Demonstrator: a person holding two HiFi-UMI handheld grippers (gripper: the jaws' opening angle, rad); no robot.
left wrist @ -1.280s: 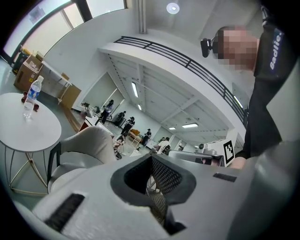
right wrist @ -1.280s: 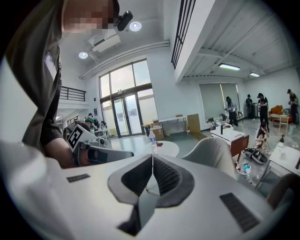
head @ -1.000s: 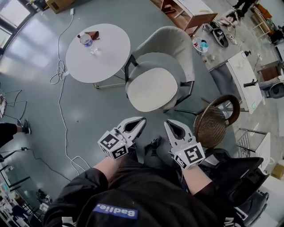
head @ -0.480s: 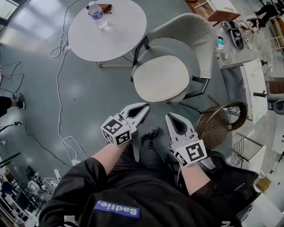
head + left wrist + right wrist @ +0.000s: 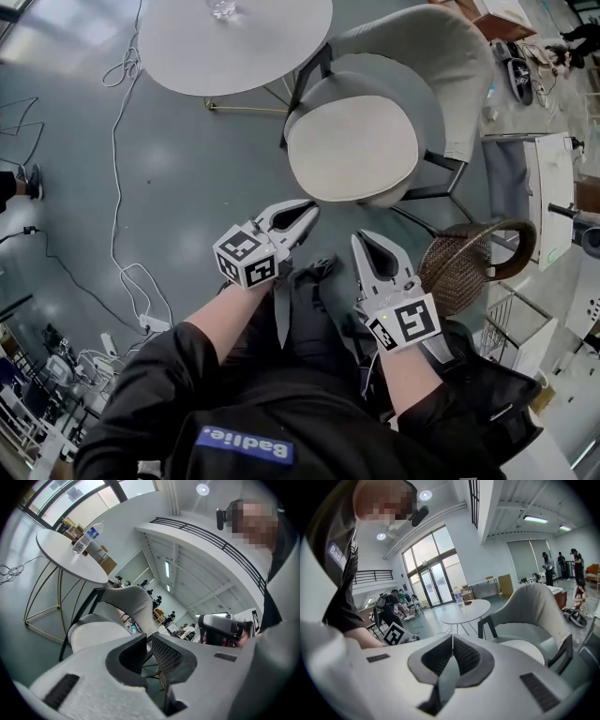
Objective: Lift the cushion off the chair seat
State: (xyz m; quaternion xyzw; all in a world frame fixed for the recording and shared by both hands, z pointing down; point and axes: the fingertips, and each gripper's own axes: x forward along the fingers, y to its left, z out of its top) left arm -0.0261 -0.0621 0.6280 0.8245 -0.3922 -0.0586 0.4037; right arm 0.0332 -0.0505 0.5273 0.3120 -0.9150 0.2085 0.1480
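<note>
**Cushion (image 5: 354, 148) not yet touched – both tools shut and short of the chair (image 5: 441, 47)**

Seen from each tool's own camera, the fingers (image 5: 166, 653) of the left gripper (image 5: 302, 214) are drawn together with nothing between them. The right gripper's (image 5: 361, 239) meet tip to tip, equally bare. Both point forward and a little down, side by side in front of the person and clear of the seat.

The pale round cushion lies flat on the seat of the grey chair, just ahead of the two tools, and nothing is in contact with it. So I'd say the job has barely begun. What's left is the reach, opening the fingers, a grip on the cushion's rim and the lift.

Beyond the chair stands a round white table (image 5: 234, 42) with a water bottle (image 5: 84, 538) on it. To the right is a wicker chair (image 5: 459, 267).

As for writing, a blue patch (image 5: 246, 444) on the person's dark top carries white letters that look like "Badlie." The bottle's label is too small to read, and the cubes bear only black-and-white square markers.
</note>
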